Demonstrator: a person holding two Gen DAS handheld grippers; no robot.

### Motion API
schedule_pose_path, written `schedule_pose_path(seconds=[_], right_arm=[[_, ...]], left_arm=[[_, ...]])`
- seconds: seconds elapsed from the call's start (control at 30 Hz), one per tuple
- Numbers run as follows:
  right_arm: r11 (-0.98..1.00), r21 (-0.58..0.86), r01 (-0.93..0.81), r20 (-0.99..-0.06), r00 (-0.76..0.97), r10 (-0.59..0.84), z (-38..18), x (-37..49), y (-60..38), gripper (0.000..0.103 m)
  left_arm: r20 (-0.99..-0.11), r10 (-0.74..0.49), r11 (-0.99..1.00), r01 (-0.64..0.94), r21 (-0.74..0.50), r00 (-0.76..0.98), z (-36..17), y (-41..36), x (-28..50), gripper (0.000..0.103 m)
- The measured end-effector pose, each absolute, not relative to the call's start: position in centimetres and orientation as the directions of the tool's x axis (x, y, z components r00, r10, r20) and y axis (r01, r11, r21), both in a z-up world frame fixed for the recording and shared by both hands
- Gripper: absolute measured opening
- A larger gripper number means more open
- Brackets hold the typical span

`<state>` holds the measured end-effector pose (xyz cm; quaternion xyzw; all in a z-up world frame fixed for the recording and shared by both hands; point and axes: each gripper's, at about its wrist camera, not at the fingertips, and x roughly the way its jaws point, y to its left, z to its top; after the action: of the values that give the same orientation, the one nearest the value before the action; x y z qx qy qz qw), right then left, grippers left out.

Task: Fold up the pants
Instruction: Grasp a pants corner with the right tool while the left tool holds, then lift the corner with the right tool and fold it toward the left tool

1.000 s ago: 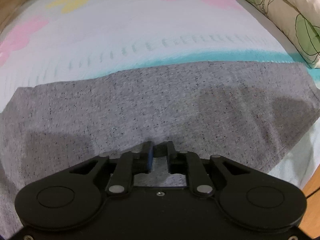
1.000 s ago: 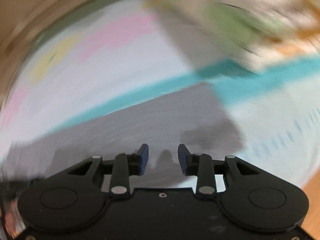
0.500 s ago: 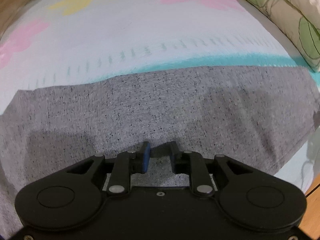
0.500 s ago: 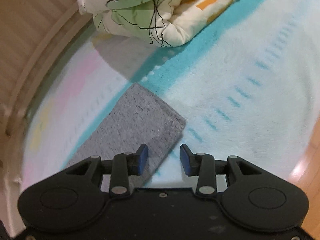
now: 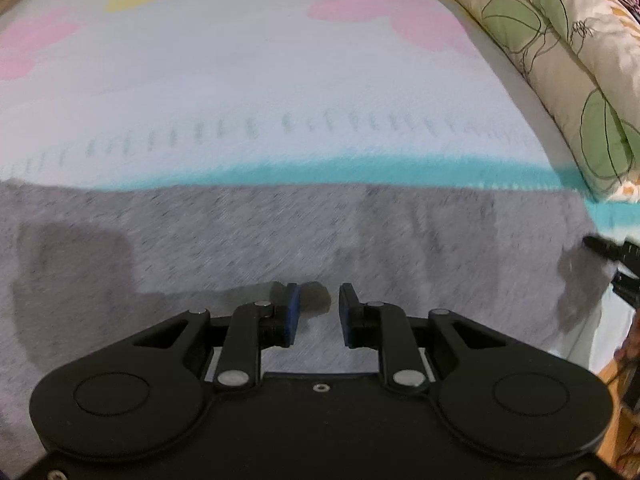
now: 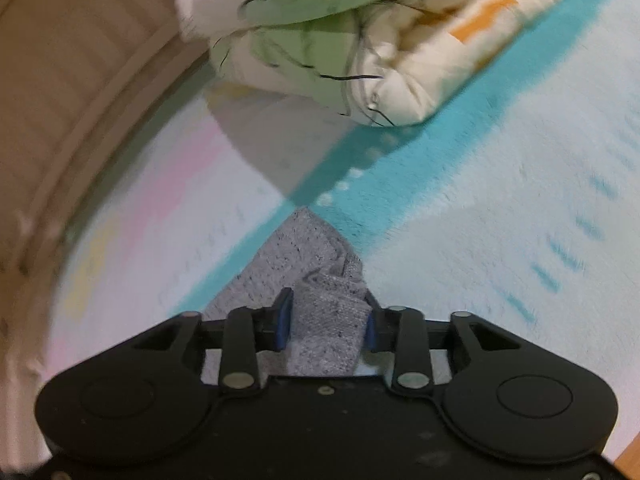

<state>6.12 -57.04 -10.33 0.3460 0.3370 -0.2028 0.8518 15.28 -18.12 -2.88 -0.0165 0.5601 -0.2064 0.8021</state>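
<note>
The grey speckled pants (image 5: 280,240) lie flat across the bed in a wide band. Just above them hovers my left gripper (image 5: 316,308), open, with only flat cloth seen through the gap. At the pants' right end, my right gripper (image 5: 604,264) shows at the edge of the left wrist view. In the right wrist view, a corner of the pants (image 6: 288,256) is bunched up between the blue pads of my right gripper (image 6: 328,316). Its jaws are closing, and the cloth fills the gap from pad to pad.
The bedsheet (image 5: 240,80) is pale with pink and yellow flowers and a teal stripe (image 5: 360,168). A folded leaf-print quilt (image 5: 560,60) (image 6: 340,40) lies along the bed's right side beyond the pants. Wood panelling (image 6: 80,60) borders the bed, and floor (image 6: 628,456) shows past its near edge.
My right gripper came down onto the corner of the pants and closed around it, bunching the cloth. The left gripper shifted a little over the fabric, and the right gripper came into its view.
</note>
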Motion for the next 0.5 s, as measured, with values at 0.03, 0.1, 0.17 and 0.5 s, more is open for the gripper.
schedule_pose_path(seconds=[0.03,0.1,0.17,0.5], right_arm=[[0.700,0.432,0.569,-0.718,0.686,-0.115,-10.1,6.3,-56.8,0.019],[0.723,0.410,0.556,-0.716,0.688,-0.123,-9.5,6.5,-56.5,0.018],[0.743,0.398,0.538,-0.709,0.694,-0.123,-8.8,6.6,-56.2,0.017],[0.824,0.295,0.484,-0.722,0.678,-0.140,-5.7,8.0,-54.2,0.017]], left_arm=[[-0.890,-0.352,0.914,0.310,-0.261,0.289,-3.0,-18.6,15.6,0.027],[-0.888,-0.356,0.914,0.307,-0.266,0.291,-3.3,-20.1,16.2,0.027],[-0.885,-0.365,0.910,0.312,-0.273,0.289,-3.5,-21.5,16.6,0.027],[-0.873,-0.349,0.909,0.352,-0.226,0.341,-4.7,-25.2,16.9,0.027]])
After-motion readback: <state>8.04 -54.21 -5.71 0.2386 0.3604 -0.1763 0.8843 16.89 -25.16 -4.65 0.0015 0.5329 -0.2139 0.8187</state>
